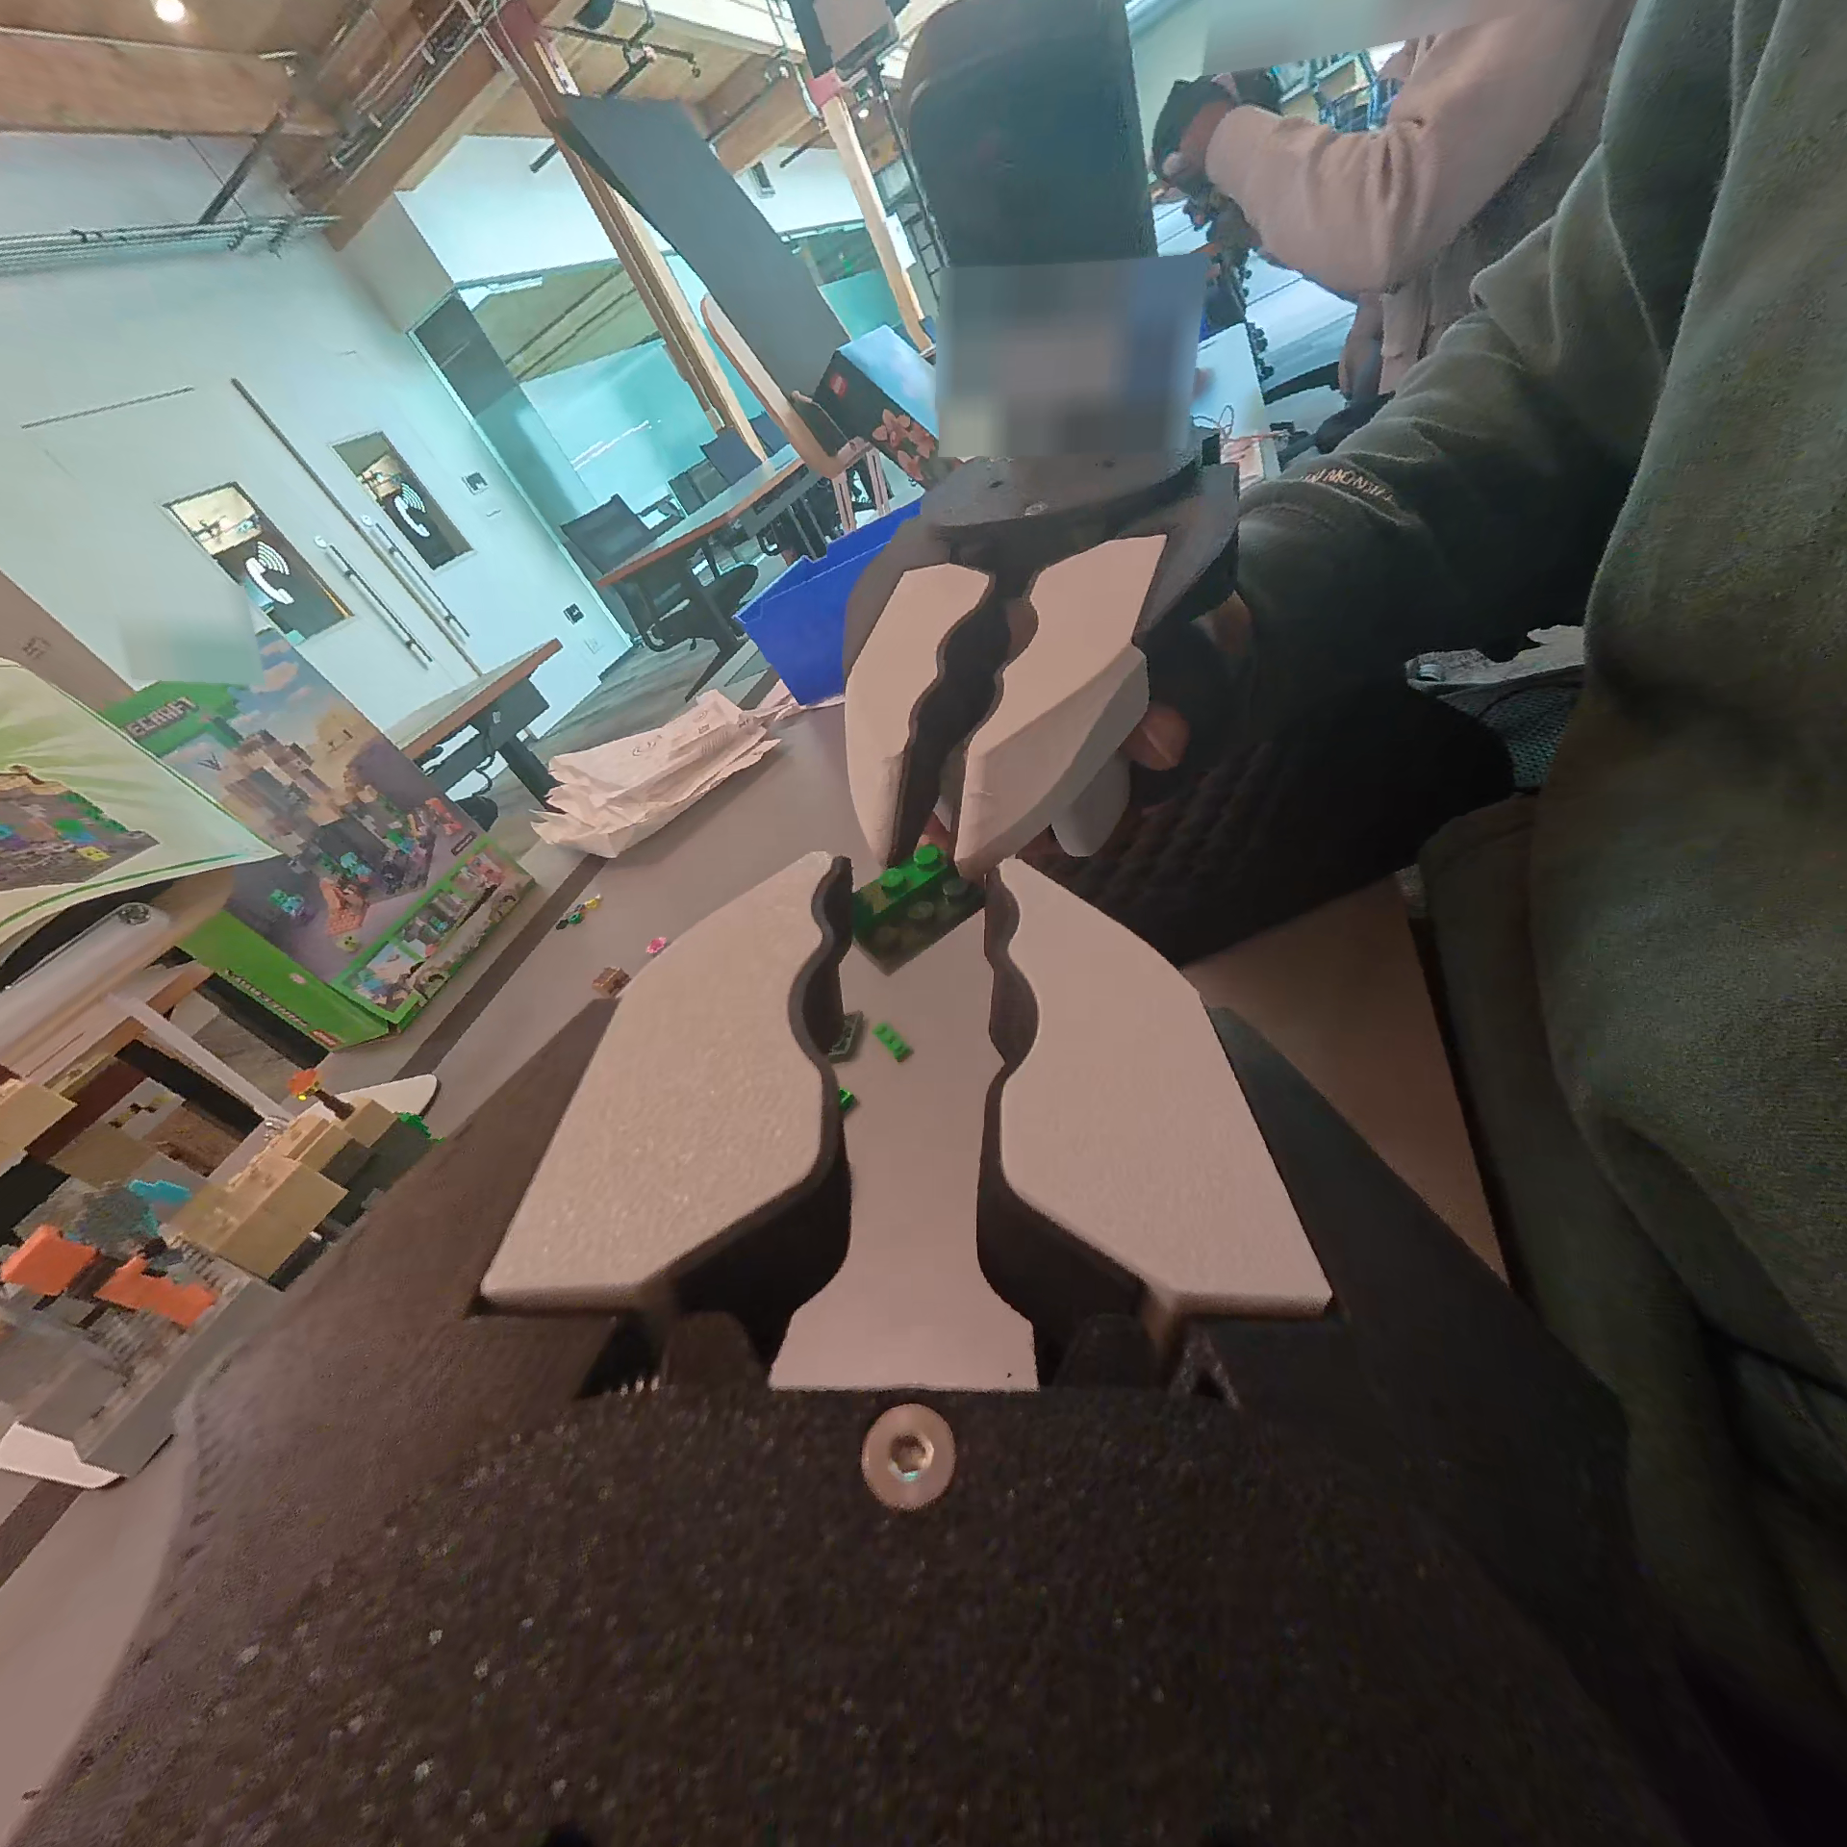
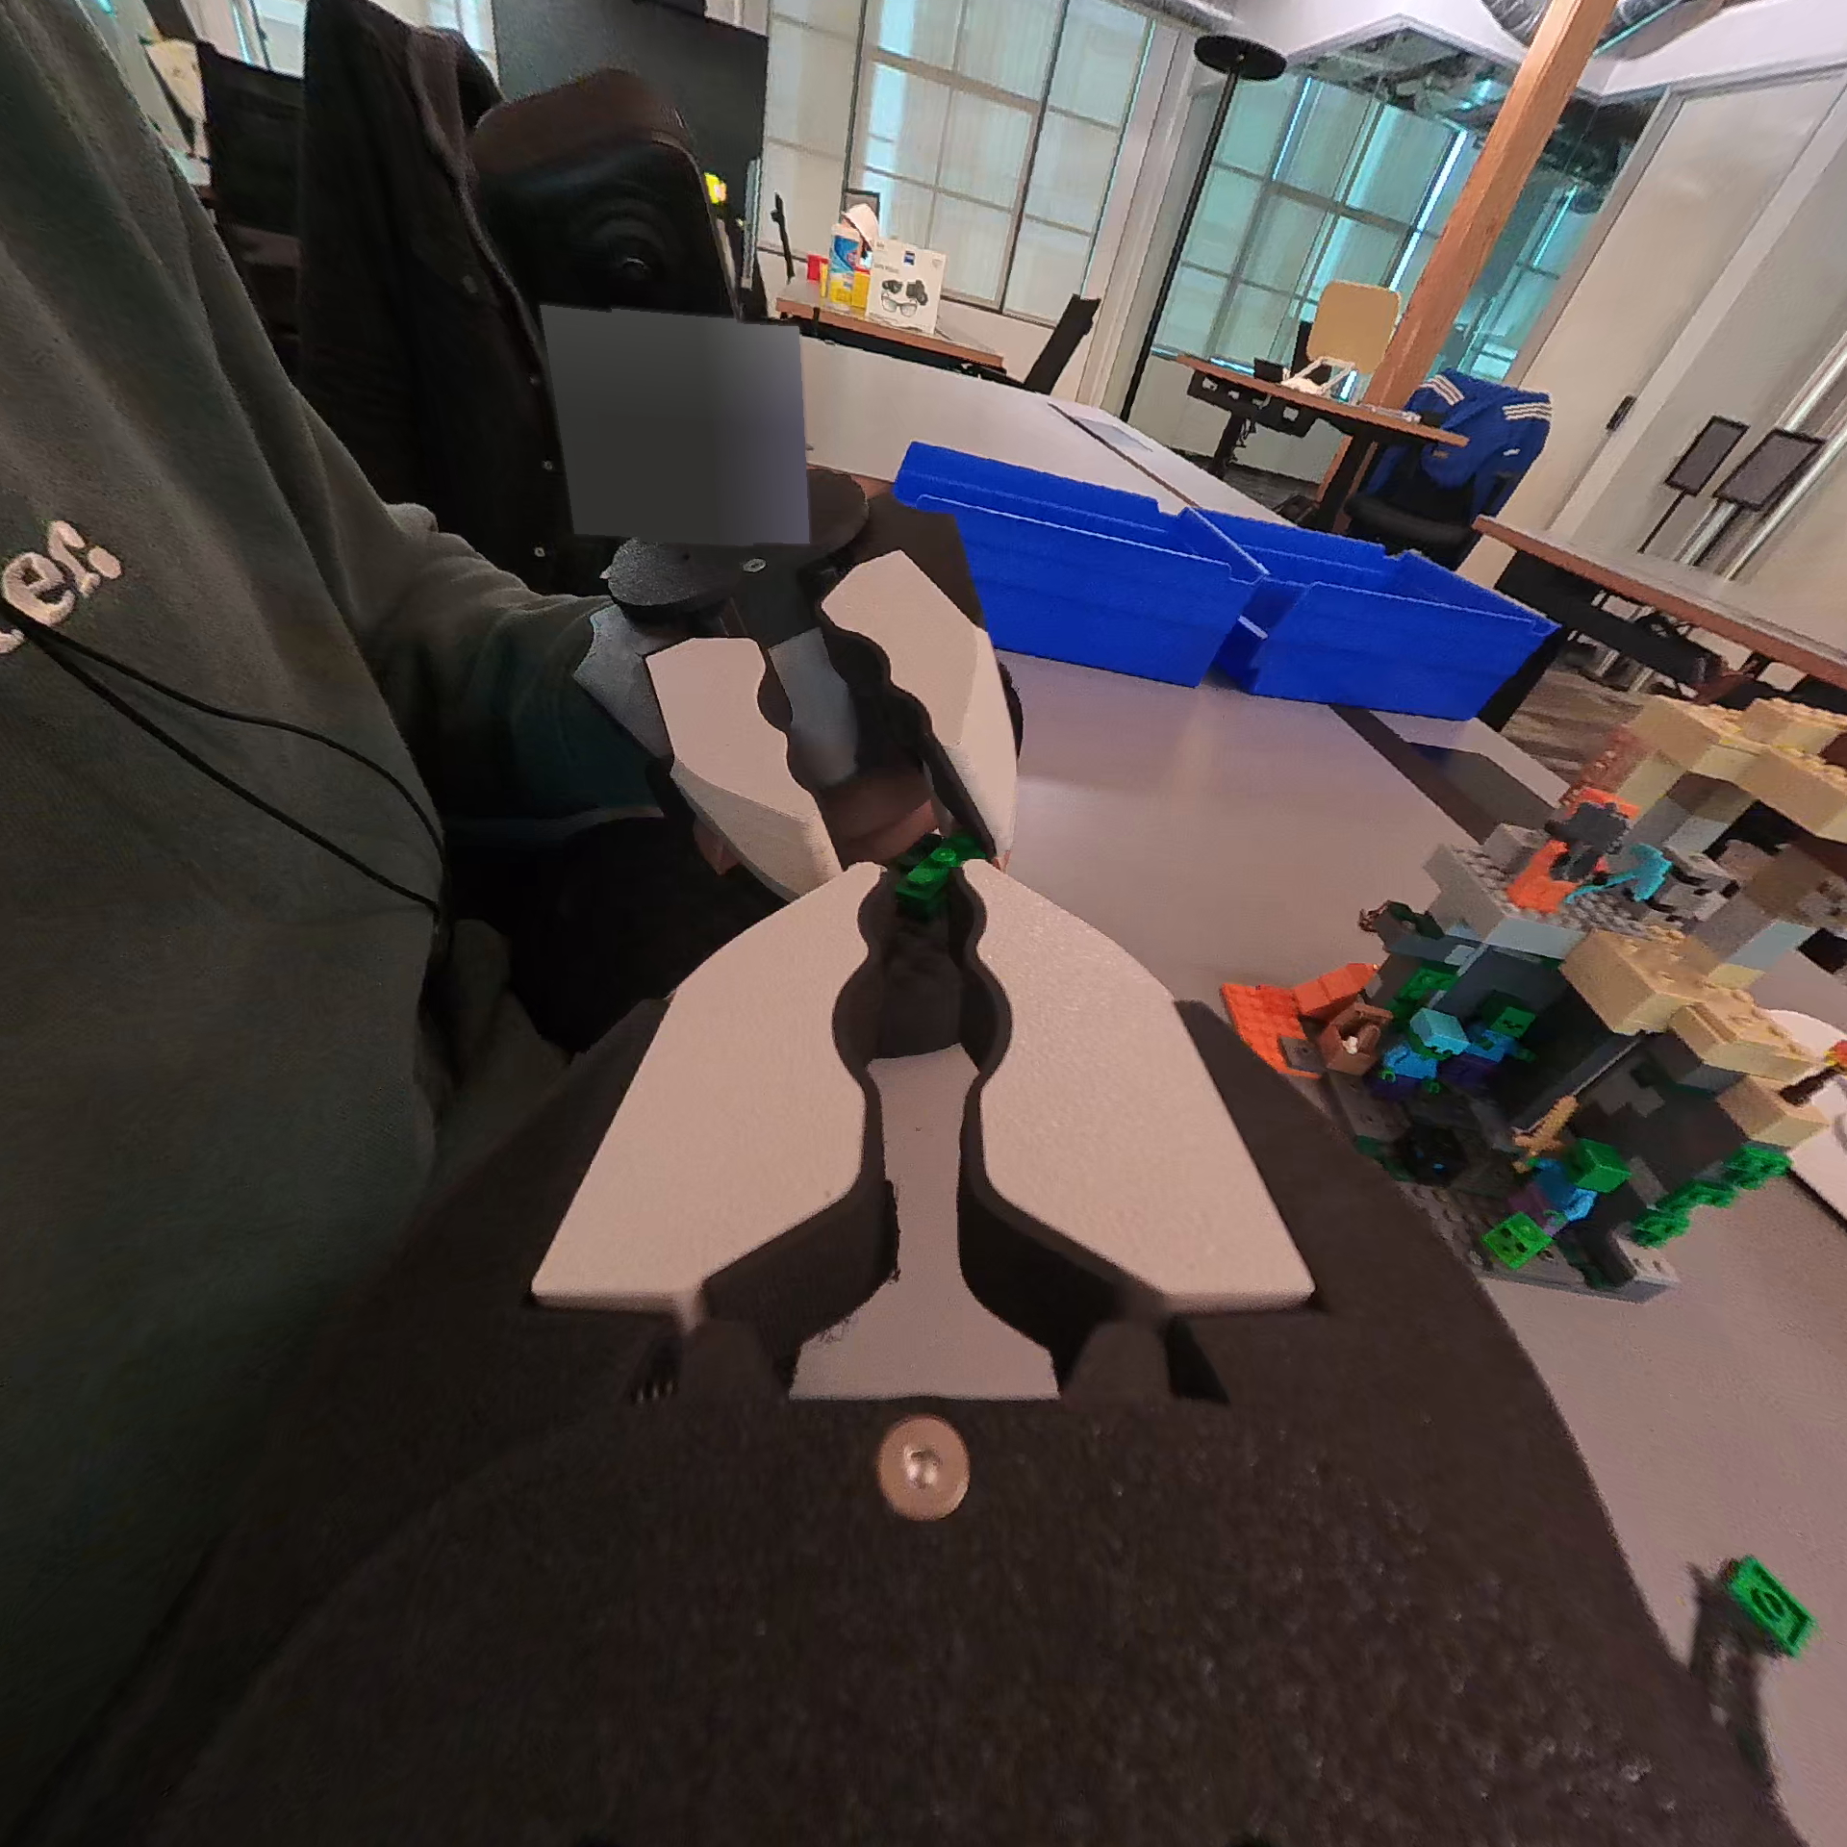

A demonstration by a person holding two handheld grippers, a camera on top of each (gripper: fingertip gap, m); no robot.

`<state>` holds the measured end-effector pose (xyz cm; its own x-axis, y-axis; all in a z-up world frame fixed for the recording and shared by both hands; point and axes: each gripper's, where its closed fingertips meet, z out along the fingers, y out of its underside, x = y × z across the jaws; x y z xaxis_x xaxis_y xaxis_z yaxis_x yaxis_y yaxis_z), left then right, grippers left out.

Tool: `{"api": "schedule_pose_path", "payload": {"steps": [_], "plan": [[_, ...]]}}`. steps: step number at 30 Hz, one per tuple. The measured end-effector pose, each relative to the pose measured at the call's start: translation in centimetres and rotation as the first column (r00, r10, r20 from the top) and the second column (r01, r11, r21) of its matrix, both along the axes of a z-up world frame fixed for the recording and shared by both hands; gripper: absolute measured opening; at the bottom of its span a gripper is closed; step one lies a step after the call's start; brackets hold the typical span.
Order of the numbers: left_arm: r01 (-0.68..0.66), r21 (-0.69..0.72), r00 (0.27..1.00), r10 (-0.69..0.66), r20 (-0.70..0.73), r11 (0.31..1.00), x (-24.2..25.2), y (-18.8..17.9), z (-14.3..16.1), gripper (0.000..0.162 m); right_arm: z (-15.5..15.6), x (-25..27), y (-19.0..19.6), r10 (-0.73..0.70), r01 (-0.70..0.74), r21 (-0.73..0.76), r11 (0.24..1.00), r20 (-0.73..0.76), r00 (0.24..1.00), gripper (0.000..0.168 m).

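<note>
1. Two grippers met tip to tip above the surface (image 1: 700, 900), close in front of the operator's torso. I held both clear of it, and neither touched it.
2. The left gripper (image 1: 915, 880) had its fingers drawn in against the two sides of a dark plate (image 1: 915, 924). I read this as a firm grip, since the plate bridged the gap between them.
3. The right gripper (image 2: 927, 878) came in from the opposite side. Its fingers were nearly together and pinched a small green brick (image 1: 924, 862) at the very tips.
4. The green brick sat on the upper edge of the dark plate, tilted, in contact with it. I could not tell whether its studs were fully seated.
5. The dark plate looked thin and grey-black, with rows of studs on top and more green pieces along one side.
6. Loose green pieces (image 1: 893, 1041) lay on the surface below the fingers, and one more (image 2: 1769, 1604) lay apart, near the right gripper's body.
7. A large brick model (image 2: 1599, 999) in tan, grey and orange stood on the surface to my right, well apart from both grippers.
8. Blue bins (image 2: 1099, 580) stood beyond it. A printed set box (image 1: 380, 860) and crumpled paper (image 1: 650, 780) lay to my left.
</note>
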<state>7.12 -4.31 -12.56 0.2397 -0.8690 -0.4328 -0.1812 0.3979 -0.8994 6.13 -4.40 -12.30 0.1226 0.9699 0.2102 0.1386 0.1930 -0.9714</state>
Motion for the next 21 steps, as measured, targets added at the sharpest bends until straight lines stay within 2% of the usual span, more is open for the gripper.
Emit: {"api": "schedule_pose_path", "payload": {"steps": [4,9,13,18,19,21], "plan": [[-0.008,0.010,1.000,0.008,-0.003,1.000,0.0,-0.1,0.1,0.025,0.2,0.0,-0.1,-0.018,0.018,0.057,0.998,0.001,1.000,0.010],[-0.019,0.042,0.999,0.020,-0.025,0.999,-0.1,-0.2,-0.1,0.025,0.1,0.0,-0.3,-0.054,0.043,0.231,0.972,0.041,0.998,0.009],[-0.016,0.039,0.999,0.017,-0.034,0.999,-0.1,-0.2,-0.5,0.025,-0.3,-0.1,-0.3,-0.071,0.048,0.305,0.951,0.066,0.995,0.010],[-0.043,0.119,0.996,0.052,-0.069,0.992,-0.2,0.0,-1.2,0.025,-1.0,0.0,-0.1,-0.120,0.051,0.460,0.887,0.124,0.985,0.013],[-0.046,0.124,0.996,0.056,-0.076,0.991,-0.2,0.0,-1.5,0.025,-1.2,0.0,-0.1,-0.121,0.048,0.451,0.891,0.136,0.983,0.013],[-0.053,0.126,0.994,0.064,-0.088,0.991,-0.3,0.2,-1.9,0.025,-1.5,0.0,-0.1,-0.081,0.035,0.308,0.951,0.140,0.987,0.013]]}}
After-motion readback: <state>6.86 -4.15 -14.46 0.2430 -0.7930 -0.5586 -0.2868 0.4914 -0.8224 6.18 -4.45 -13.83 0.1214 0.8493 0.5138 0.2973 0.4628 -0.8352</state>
